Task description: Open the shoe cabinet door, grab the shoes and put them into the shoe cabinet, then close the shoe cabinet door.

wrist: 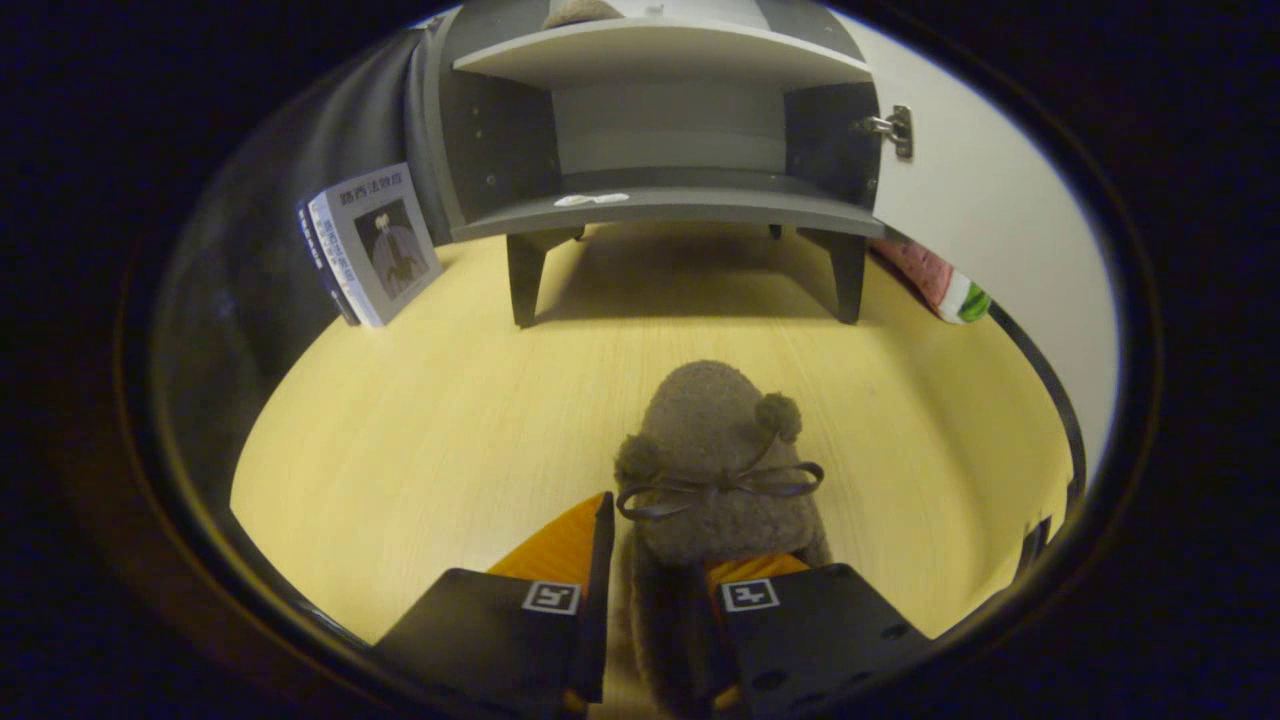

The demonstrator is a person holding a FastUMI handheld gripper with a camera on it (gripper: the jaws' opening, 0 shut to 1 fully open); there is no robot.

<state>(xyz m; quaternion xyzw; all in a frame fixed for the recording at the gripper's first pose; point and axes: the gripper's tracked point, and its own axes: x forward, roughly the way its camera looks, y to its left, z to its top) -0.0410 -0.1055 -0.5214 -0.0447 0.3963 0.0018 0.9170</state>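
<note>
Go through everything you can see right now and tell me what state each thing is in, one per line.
Shoe cabinet: open, lower shelf bare.
Cabinet door: swung out to the right.
Fuzzy slipper: upright on the floor, its heel between the fingers.
Gripper: shut on the fuzzy slipper.
Second slipper: on the upper shelf.
Book: upright, leaning beside the cabinet.

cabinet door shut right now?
No. The shoe cabinet has its door swung open, shelves bare to view, while the gripper is closed on the shoe ahead of it.
</note>
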